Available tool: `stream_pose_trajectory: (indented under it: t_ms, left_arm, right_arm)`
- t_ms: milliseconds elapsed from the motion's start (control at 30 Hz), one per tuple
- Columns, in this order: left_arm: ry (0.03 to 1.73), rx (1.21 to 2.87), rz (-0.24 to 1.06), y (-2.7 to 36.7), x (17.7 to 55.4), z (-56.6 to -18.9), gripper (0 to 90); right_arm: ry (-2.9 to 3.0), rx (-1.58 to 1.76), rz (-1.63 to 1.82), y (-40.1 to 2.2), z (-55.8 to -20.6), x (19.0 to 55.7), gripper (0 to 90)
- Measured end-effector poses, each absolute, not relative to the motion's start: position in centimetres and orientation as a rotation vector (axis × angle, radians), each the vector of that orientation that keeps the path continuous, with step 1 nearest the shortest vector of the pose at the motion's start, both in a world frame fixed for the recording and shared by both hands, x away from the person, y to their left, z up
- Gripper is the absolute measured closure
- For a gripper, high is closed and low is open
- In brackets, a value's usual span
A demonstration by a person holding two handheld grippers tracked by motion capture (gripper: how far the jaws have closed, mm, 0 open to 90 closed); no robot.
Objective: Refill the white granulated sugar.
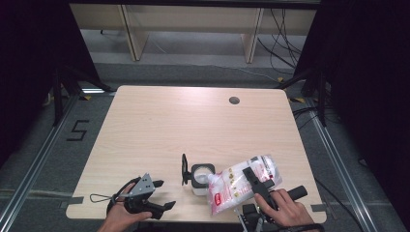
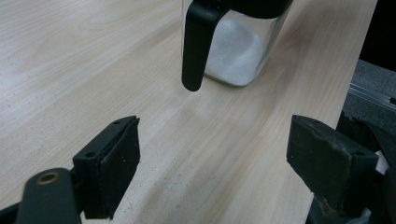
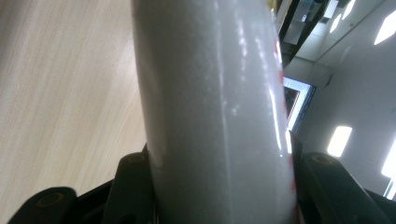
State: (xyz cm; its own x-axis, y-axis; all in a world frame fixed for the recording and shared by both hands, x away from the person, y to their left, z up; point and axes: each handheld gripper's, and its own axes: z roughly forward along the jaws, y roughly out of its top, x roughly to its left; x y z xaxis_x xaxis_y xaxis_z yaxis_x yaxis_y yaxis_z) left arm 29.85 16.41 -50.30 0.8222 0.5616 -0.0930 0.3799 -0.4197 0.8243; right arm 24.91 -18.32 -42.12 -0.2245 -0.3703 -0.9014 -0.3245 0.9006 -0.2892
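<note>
High view: plastic bag (image 1: 241,182) of white granules, clear with red print, gripped in right gripper (image 1: 255,181) near the table's (image 1: 159,125) front edge. Long axis diagonal, upper end toward far right, lower corner tipped left over the open square glass jar (image 1: 202,175). Black lid (image 1: 184,169) flipped up at the jar's left side. Left gripper (image 1: 164,195) at the front left, held low, jaws spread, well apart from the jar.

Left gripper view: both black jaws wide open over bare wood. Ahead, the jar (image 2: 238,46) with white granules heaped inside and a black lid tab (image 2: 196,46) hanging down its front.

Right gripper view: bag (image 3: 215,112) pinched between both jaws, glossy, white, bulging, running straight up and away from the camera; red print along its right edge.
</note>
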Motion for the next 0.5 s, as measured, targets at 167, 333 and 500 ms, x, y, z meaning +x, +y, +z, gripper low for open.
stream_pose_trajectory:
  t_ms: [167, 333, 500]
  left_arm:
    - [0.693, 2.060, 0.244, 16.41, 29.85, -50.30, 16.8]
    - [0.686, 2.061, 0.244, 16.41, 29.89, -50.31, 16.8]
    - [0.678, 2.075, 0.241, 16.47, 29.94, -50.24, 16.8]
  right_arm:
    - [1.827, -0.522, -0.048, -18.32, -42.11, 24.91, 56.4]
    - [1.831, -0.501, -0.041, -18.46, -42.21, 24.87, 57.0]
    - [1.816, -0.523, -0.022, -18.49, -42.23, 25.02, 57.4]
